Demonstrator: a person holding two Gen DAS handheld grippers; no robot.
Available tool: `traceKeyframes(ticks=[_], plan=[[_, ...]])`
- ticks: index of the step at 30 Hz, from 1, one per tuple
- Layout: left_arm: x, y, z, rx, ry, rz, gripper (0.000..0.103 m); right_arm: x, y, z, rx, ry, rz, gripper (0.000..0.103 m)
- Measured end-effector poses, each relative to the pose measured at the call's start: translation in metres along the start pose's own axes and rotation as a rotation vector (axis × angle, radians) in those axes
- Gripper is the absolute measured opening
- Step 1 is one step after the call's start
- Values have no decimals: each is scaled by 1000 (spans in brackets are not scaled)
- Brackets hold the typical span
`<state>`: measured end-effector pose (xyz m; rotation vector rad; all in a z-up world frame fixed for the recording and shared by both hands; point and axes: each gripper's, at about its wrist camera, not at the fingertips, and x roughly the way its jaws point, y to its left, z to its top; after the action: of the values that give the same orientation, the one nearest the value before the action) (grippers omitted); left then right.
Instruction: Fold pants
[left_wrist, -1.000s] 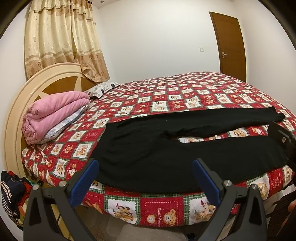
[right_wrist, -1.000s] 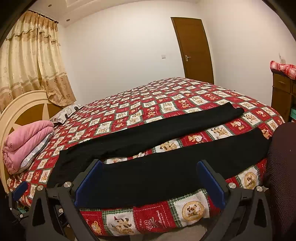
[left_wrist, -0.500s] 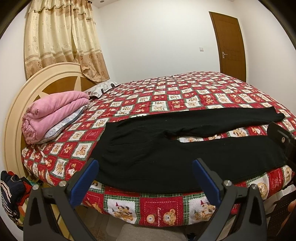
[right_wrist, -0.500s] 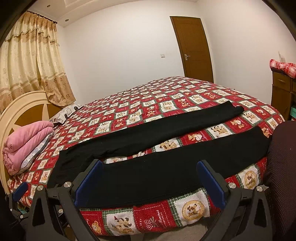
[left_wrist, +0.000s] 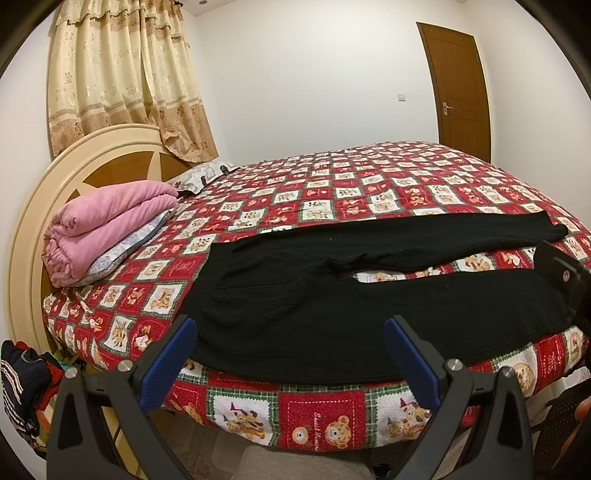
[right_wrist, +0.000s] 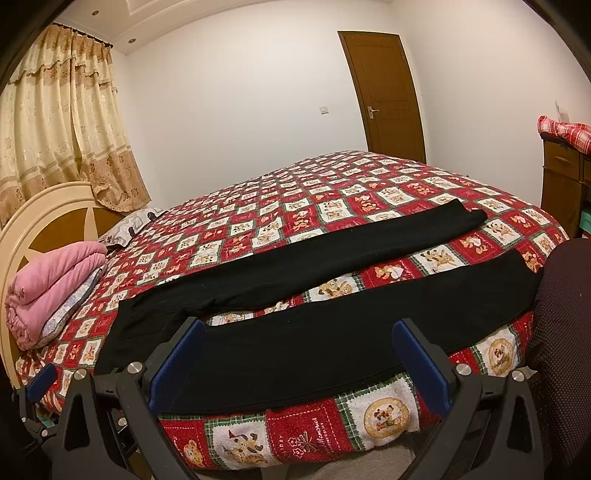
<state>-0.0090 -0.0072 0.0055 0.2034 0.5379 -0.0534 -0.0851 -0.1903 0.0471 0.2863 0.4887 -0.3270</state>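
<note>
1. While the black pants (left_wrist: 295, 295) lie spread flat along the near edge of the bed (left_wrist: 369, 192), nothing about them has changed over the last second: waistband toward the headboard (left_wrist: 48, 192), both legs running off to the right, a strip of the teddy-bear quilt showing between them.
2. The near leg (right_wrist: 332, 343) lies along the quilt's front edge; the far leg (right_wrist: 351, 251) angles away from it, so the two are apart except at the crotch.
3. The left gripper (left_wrist: 291, 354) hovers just off the bed's edge in front of the seat and waist area, its blue pads spread wide and nothing between them. Its position has barely shifted.
4. The right gripper (right_wrist: 299, 362) hangs in front of the near leg, likewise wide open and empty, with only a slight drift of its view.
5. Since neither gripper has touched cloth, folding has not started; this looks like a pause for lining up before the first grasp.
6. A likely first move is bringing one leg over the other, which would need a hold near the waist and another near a cuff.
7. Beyond the pants, a folded pink blanket (left_wrist: 107, 225) sits by the headboard, well clear of the work.
</note>
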Motion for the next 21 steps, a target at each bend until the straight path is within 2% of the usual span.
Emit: traceKeyframes(ticks=[21], plan=[[13,-1,-5,-1,34,-2,103,11,-10,-2,44,33,-15,102]])
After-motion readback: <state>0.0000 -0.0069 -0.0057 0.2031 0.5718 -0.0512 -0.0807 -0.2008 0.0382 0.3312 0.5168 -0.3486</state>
